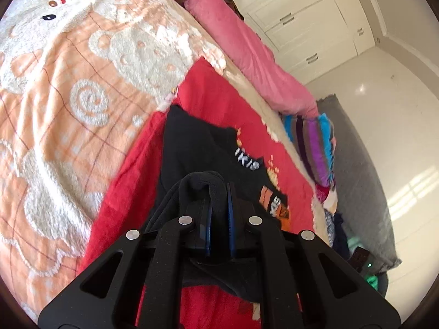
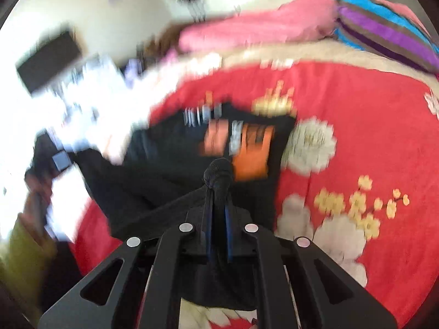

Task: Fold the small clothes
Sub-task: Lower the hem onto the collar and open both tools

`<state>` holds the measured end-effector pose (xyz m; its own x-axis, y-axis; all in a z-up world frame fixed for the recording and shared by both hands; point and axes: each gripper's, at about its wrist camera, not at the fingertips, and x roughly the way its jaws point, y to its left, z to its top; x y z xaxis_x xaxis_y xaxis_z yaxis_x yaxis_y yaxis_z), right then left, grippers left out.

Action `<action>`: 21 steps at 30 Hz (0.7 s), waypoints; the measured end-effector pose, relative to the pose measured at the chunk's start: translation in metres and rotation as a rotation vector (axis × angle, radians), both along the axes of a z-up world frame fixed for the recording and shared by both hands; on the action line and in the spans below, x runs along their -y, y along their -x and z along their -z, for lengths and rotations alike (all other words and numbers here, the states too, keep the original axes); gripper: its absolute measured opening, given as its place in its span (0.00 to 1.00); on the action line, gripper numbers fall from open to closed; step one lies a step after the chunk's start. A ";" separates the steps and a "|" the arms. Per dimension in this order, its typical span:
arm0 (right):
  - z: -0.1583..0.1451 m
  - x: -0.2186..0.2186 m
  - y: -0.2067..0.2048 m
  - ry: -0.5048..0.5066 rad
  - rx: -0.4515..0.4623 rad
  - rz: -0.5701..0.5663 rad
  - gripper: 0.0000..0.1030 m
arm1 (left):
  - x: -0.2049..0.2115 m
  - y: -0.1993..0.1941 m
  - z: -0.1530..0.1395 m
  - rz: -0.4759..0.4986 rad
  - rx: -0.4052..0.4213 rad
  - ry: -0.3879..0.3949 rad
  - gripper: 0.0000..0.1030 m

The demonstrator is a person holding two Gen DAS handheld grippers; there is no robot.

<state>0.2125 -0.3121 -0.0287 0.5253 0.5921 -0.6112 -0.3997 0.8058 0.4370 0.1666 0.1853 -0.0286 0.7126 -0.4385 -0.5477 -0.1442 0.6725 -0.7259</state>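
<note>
A small black garment with an orange and white print lies on a red flowered blanket. My left gripper is shut on a bunched edge of the black garment and holds it up off the blanket. In the right wrist view, which is blurred, my right gripper is shut on another bunched edge of the same garment, with the orange print just beyond the fingertips. The red blanket spreads to the right.
An orange and white fleece blanket covers the bed to the left. A pink quilt and a striped purple and blue cloth lie along the far edge. White cabinets and pale floor stand beyond. A grey rug lies beside the bed.
</note>
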 end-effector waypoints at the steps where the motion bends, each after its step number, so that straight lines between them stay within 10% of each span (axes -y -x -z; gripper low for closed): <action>1: -0.005 0.009 -0.004 -0.059 0.011 0.027 0.06 | -0.004 -0.002 -0.001 -0.011 0.007 0.010 0.03; 5: -0.018 0.039 -0.038 -0.234 0.038 0.140 0.06 | -0.013 -0.015 -0.001 -0.048 0.007 0.025 0.03; 21: 0.053 0.011 -0.149 0.004 -0.090 0.268 0.07 | -0.019 -0.103 0.039 -0.123 -0.066 0.055 0.07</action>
